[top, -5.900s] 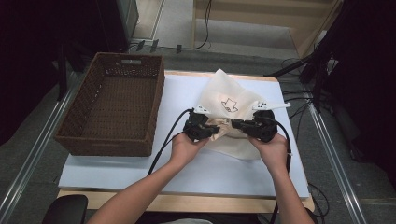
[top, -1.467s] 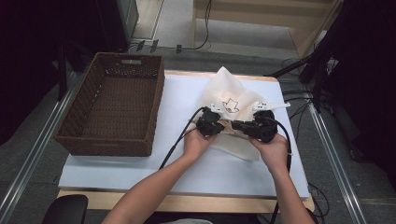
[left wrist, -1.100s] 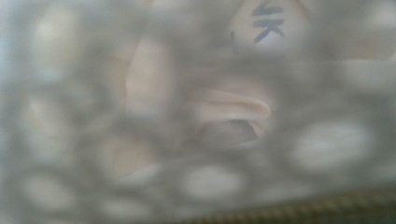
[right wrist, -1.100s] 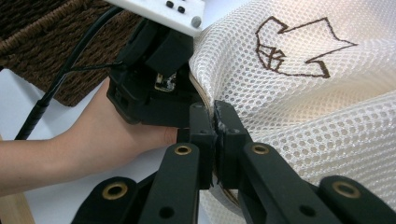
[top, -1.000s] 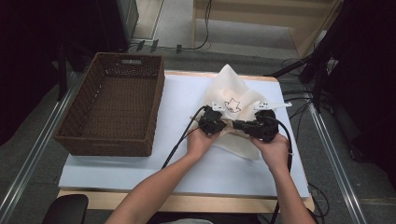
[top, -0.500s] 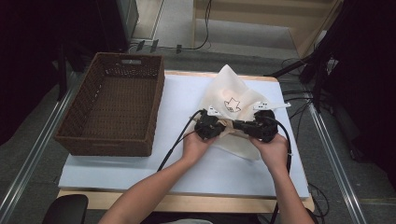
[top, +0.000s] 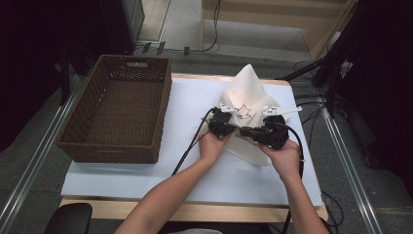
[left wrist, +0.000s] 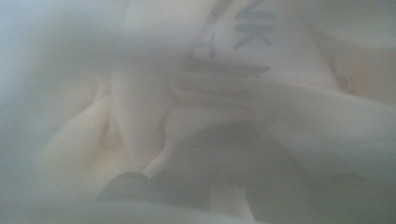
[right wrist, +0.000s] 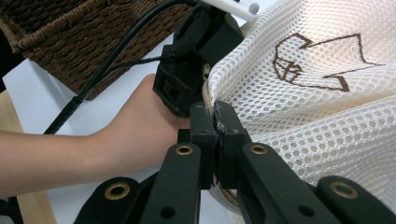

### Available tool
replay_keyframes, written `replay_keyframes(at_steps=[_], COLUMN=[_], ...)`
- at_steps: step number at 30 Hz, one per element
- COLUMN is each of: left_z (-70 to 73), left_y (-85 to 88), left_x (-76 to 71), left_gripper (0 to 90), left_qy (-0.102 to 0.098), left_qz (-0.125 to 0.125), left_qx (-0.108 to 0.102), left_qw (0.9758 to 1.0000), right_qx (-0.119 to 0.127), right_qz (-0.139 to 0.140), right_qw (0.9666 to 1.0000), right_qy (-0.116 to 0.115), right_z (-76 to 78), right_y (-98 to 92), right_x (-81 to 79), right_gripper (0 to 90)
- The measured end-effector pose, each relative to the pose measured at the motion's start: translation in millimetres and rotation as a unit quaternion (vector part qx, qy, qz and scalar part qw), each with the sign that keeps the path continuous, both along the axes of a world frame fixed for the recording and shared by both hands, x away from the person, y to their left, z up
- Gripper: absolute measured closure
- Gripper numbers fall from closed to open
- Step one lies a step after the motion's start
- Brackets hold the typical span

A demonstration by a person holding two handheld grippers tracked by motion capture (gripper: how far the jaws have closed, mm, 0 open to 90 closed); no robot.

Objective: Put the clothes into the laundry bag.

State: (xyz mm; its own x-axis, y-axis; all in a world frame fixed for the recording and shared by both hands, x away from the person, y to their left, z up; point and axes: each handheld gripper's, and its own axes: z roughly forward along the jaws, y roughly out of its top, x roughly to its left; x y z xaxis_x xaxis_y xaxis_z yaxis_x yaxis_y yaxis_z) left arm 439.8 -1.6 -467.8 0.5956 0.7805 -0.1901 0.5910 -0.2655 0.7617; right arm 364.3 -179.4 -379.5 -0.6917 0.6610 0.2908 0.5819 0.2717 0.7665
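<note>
On the left part of the white-covered worktop (top: 146, 170), a rectangular brown woven wicker basket (top: 117, 114) is seen from above, standing apart from the hands. To its right, near the middle of the worktop, a cream-white mesh laundry bag with a brown outline figure stitched on it (top: 246, 97) is found, one corner of it raised to a peak toward the far edge. At the bag's near left edge, the left gripper (top: 221, 124) is held in the person's left hand (top: 212, 145), with a black cable trailing from it back across the worktop. In the left gripper view, pale fabric with blurred dark lettering is pressed right up against the lens, and the jaws cannot be made out there; they are taken to be together on the bag's fabric. Just to the right, the right gripper (top: 265, 135) is held in the right hand (top: 285, 157), close beside the left one, both at the bag's near edge. In the right gripper view, the right gripper's (right wrist: 217, 123) two black jaws are seen closed together, with a fold of the mesh bag (right wrist: 327, 93) pinched between them, and the left gripper (right wrist: 198, 56) is seen just beyond, against the same edge of the mesh.
</note>
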Motion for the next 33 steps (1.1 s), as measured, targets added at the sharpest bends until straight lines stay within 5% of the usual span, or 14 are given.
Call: replay_keyframes(at_steps=[2,4,6,15,22,26,29,33], left_z=[-1.5,-6.4,-5.9,13.7,30.6,22.3,12.6,2.8], left_y=[0.9,1.8,4.1,20.5,44.2,51.1,49.6,42.9], left_x=[2.8,9.1,12.2,-3.6,-19.4,-25.1,-23.0,-19.3], left_gripper=[89.1,87.9,87.2,79.9,72.0,64.7,52.5,44.8], left_qy=[0.005,0.040,0.052,0.027,0.017,0.025,0.040,0.033], left_qz=[0.008,0.005,-0.003,-0.068,-0.086,-0.092,-0.086,-0.077], left_qx=[-0.007,-0.017,-0.022,0.015,0.012,0.032,0.033,0.029], left_qw=[0.9999,0.9991,0.9984,0.9972,0.9961,0.9950,0.9949,0.9961], right_qx=[0.003,0.002,-0.004,-0.002,-0.001,-0.002,-0.001,0.000], right_qz=[0.003,0.003,-0.004,-0.016,-0.020,-0.020,-0.021,-0.021], right_qw=[1.0000,1.0000,1.0000,0.9999,0.9998,0.9998,0.9998,0.9998], right_qy=[0.002,0.001,0.001,0.001,0.002,0.000,0.002,0.002], right_z=[0.0,0.4,-0.7,-3.8,-4.3,-4.4,-4.7,-5.8], right_y=[-0.1,-0.2,-0.8,-4.5,-5.2,-3.7,-3.1,-3.2], right_x=[-0.5,-0.8,0.0,2.2,3.2,3.8,4.5,5.7], right_gripper=[89.6,89.6,89.6,89.3,89.1,89.0,88.9,88.9])
